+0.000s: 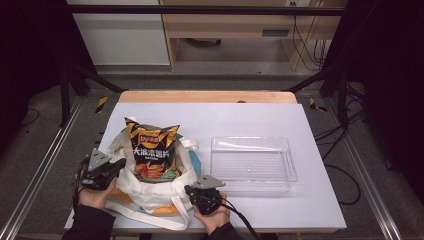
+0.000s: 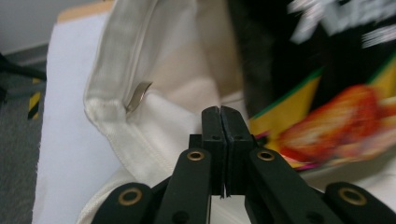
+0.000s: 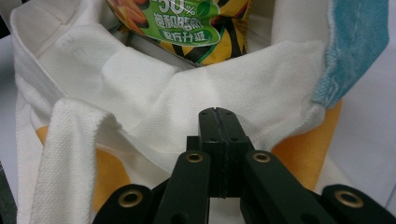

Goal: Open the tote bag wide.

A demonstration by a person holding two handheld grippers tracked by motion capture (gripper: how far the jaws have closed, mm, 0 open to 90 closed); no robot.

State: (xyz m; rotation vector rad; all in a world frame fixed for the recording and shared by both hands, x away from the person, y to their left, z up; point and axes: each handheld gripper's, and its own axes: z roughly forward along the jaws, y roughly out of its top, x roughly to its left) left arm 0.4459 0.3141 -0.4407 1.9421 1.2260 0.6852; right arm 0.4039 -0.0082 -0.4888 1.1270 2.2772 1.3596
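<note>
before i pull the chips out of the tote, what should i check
1. Chip bag sticks up out of the tote bag: ok.
2. Left claw open for a grasp: not ok, jaws shut.
3. Right claw open: not ok, jaws shut, nothing between them.
4. Clear plastic tray free to take the bag: ok.
5. Tote handle out of the right claw's way: cannot tell.
</note>
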